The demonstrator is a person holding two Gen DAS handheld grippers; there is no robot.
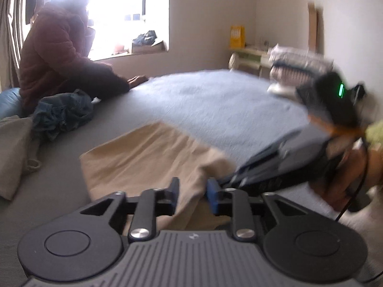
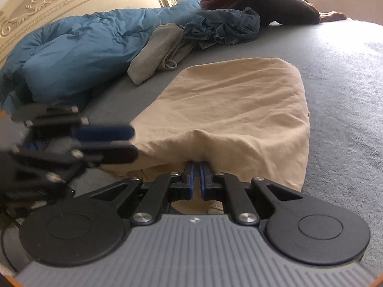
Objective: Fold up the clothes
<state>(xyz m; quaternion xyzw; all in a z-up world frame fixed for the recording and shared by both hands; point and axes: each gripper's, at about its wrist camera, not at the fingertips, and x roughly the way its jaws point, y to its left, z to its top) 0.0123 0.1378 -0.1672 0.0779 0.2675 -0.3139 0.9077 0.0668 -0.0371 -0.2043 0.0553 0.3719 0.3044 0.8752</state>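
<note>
Spreading across the grey bed cover (image 2: 335,95), just ahead of both grippers: the tan garment (image 2: 227,110), already doubled over, near edge bunching at the fingertips. Lying well beyond it, a denim heap (image 2: 222,25) and a grey folded piece (image 2: 155,50), probably awaiting their turn. Pinching that near edge, fabric clenched between nearly closed jaws: right gripper (image 2: 196,175). Standing released, jaws apart with cloth between but unpressed: left gripper (image 1: 191,195). Worth keeping the right pinch firm and low, regripping left at the matching corner, then drawing both evenly for a square crease.

Both wrist cameras look low across the bed (image 1: 215,100), sharing the tan garment (image 2: 227,110).
</note>
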